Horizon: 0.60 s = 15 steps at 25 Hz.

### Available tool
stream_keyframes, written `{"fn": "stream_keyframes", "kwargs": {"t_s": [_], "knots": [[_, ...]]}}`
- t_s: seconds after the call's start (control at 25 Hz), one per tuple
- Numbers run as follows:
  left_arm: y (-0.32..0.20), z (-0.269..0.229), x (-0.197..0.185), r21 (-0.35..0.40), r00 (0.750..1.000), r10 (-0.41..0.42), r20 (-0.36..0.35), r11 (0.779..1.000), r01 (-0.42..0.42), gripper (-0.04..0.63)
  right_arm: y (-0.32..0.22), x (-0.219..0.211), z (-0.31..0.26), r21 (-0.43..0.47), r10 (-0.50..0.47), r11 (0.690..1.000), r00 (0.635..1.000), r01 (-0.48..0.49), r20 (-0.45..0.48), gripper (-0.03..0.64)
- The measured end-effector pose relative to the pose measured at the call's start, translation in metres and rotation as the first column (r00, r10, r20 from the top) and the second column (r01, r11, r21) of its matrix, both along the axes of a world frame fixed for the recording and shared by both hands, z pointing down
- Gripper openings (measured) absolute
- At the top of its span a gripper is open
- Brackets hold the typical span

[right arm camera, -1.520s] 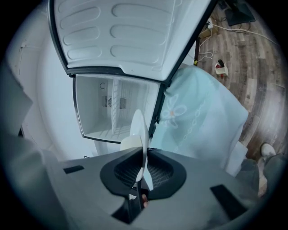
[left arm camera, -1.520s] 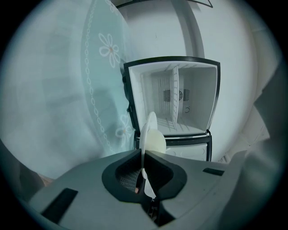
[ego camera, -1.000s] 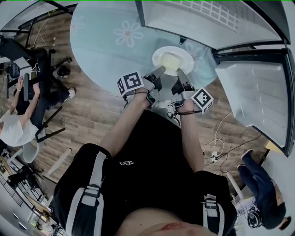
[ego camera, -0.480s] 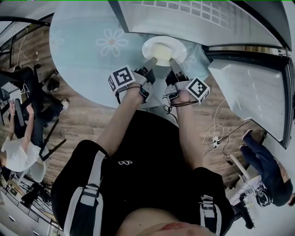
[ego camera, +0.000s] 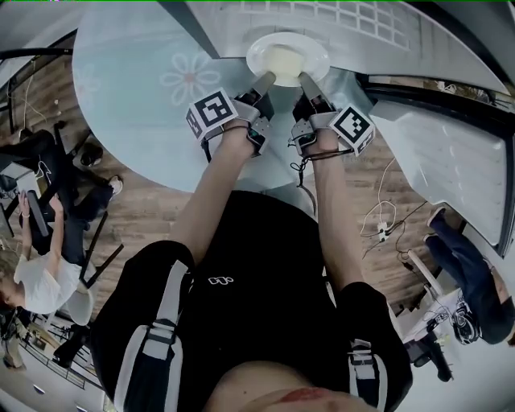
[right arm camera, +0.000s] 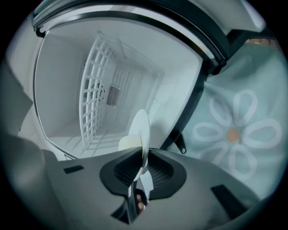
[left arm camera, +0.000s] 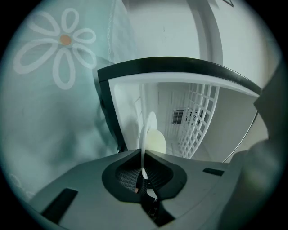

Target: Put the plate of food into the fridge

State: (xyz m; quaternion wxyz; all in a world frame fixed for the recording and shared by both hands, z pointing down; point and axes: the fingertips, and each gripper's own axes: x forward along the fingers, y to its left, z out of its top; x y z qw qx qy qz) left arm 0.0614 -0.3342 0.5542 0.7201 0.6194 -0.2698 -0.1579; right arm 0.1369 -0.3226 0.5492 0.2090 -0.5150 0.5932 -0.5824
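Note:
A white plate [ego camera: 287,55] with a pale yellow piece of food [ego camera: 285,58] on it hangs at the mouth of the open fridge [ego camera: 362,20]. Both grippers hold it by its near rim. My left gripper [ego camera: 266,80] is shut on the rim at the left, my right gripper [ego camera: 306,79] on the rim at the right. In the left gripper view the plate [left arm camera: 147,134] shows edge-on between the jaws, with the food [left arm camera: 155,143] on its right face. In the right gripper view the plate [right arm camera: 141,130] points into the white fridge cavity [right arm camera: 121,76].
A white wire shelf [right arm camera: 92,96] stands inside the fridge, also seen as a wire shelf [left arm camera: 195,117] in the left gripper view. The open fridge door [ego camera: 459,161] reaches out at the right. A light blue flowered rug [ego camera: 145,88] covers the wooden floor. People [ego camera: 475,282] sit at both sides.
Both grippers have carried the plate forward, from over the rug up to the fridge opening. The grip on the rim has stayed the same.

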Motion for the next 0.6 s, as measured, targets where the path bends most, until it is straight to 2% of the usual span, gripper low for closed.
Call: {"fn": "stream_keyframes", "kwargs": {"t_s": [0.16, 0.4, 0.6], "knots": [[-0.030, 0.011, 0.006, 0.009, 1.000, -0.007, 0.026, 1.000, 0.006, 0.023, -0.030, 0.005, 0.010, -0.018, -0.008, 1.000, 1.000, 0.007, -0.019, 0.040], [-0.038, 0.006, 0.009, 0.039, 0.998, 0.004, 0.057, 0.999, -0.006, 0.028, -0.036, 0.009, 0.005, -0.031, 0.015, 0.999, 0.999, -0.017, -0.051, 0.040], [-0.043, 0.014, 0.013, 0.016, 0.997, 0.008, 0.078, 1.000, -0.009, 0.029, -0.039, 0.013, 0.015, -0.072, 0.031, 0.997, 0.997, -0.037, -0.072, 0.048]]}}
